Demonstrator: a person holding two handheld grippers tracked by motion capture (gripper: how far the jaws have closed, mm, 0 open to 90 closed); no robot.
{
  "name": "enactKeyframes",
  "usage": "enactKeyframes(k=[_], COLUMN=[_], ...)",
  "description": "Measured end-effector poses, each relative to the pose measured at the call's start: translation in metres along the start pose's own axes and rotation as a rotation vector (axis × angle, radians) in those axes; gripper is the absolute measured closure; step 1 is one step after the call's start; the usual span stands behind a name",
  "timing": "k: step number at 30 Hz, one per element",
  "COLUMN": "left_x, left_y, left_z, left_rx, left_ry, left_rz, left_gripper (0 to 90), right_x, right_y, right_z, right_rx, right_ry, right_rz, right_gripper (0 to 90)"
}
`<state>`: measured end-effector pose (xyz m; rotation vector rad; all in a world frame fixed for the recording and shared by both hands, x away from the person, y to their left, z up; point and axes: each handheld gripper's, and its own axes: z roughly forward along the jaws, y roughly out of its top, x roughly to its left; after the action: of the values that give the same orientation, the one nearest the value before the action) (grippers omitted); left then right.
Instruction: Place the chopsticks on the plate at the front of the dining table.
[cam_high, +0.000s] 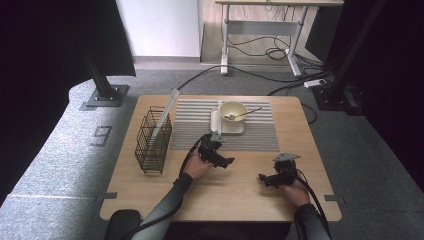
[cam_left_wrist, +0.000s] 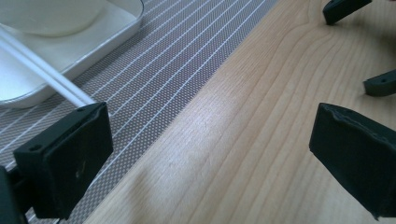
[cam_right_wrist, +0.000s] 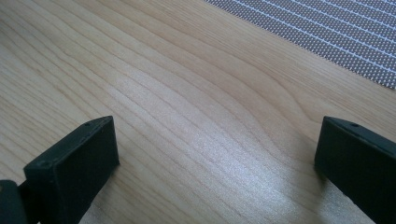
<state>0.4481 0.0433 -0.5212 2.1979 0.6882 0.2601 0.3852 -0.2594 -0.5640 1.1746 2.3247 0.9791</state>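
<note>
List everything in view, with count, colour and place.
table: 1, light wood, centre
mat: 1, grey striped, far middle of table
tray: 1, cream, on mat
bowl: 1, cream, on tray
spoon: 1, metal, in bowl
chopsticks: 1 pair, white, left side of tray
rack: 1, black wire, left on table
desk: 1, white-legged, behind
left gripper: 1, black, jaws open, near mat
right gripper: 1, black, jaws open, over bare wood
</note>
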Motion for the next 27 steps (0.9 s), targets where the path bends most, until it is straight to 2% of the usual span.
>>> enactKeyframes(k=[8,14,19,27], left_x=[0.001,0.000,-0.002,-0.003], left_y=[-0.006,-0.019,-0.035,-0.070], left_z=[-0.031,-0.049,-0.058,-0.061], left_rx=[-0.030,-0.028,-0.021,-0.006], left_ry=[0.033,0.051,0.069,0.063], left_rz=[-0.013,-0.027,-0.043,-0.084], left_gripper=[0.0,0.0,0.0,0.0], right_x=[0.000,0.000,0.000,0.000], right_y=[0.000,0.000,0.000,0.000], right_z=[0.000,0.000,0.000,0.000], right_rx=[0.000,0.000,0.000,0.000], right_ry=[0.000,0.000,0.000,0.000], right_rz=[-0.002,-0.002,-0.001,-0.002], right_gripper=[0.0,0.0,0.0,0.0])
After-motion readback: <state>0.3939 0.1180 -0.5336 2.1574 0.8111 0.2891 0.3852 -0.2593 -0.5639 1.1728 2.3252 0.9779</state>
